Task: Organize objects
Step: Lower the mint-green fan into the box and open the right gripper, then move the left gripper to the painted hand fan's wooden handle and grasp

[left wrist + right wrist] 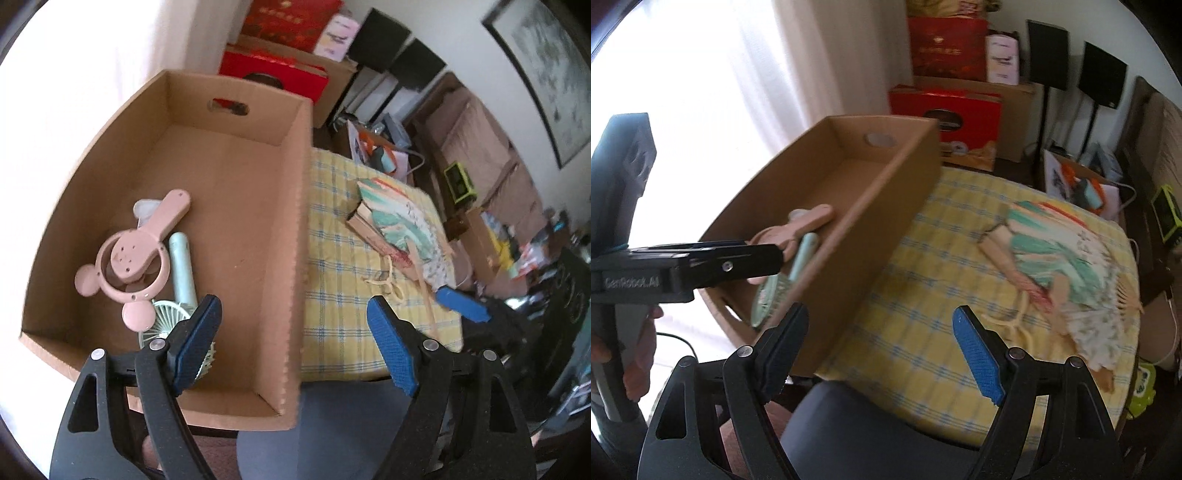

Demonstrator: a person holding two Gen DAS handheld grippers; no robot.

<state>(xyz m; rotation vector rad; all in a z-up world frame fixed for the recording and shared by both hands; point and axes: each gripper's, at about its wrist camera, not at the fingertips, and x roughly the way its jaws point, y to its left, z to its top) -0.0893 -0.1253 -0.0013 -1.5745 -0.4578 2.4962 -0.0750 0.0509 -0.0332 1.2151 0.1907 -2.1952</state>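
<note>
Two handheld grippers hang over a cluttered room's worktop, draped in a yellow checked cloth (923,258), midway through a tidy-up. The left gripper (295,336) has its fingers spread with nothing between them, poised above the near end of an open cardboard box (236,206) that stands at the cloth's left edge. Inside the box lie a pink fan (136,254) with round ears and a mint fan (177,295), the pink one resting across the mint one's handle, both at the near end beside the wall, probably where they were easiest to drop in. The right gripper (882,350) also has its fingers spread and empty, hanging above the cloth's near edge just right of the box. Still out on the cloth, well apart from the box, are several folding fans (1060,258), opened and overlapped in a loose heap with a cream tassel cord (1015,317) trailing toward the camera. They appear to be the next things to collect; their thin, splayed ribs could make them awkward to pinch without slipping.
</note>
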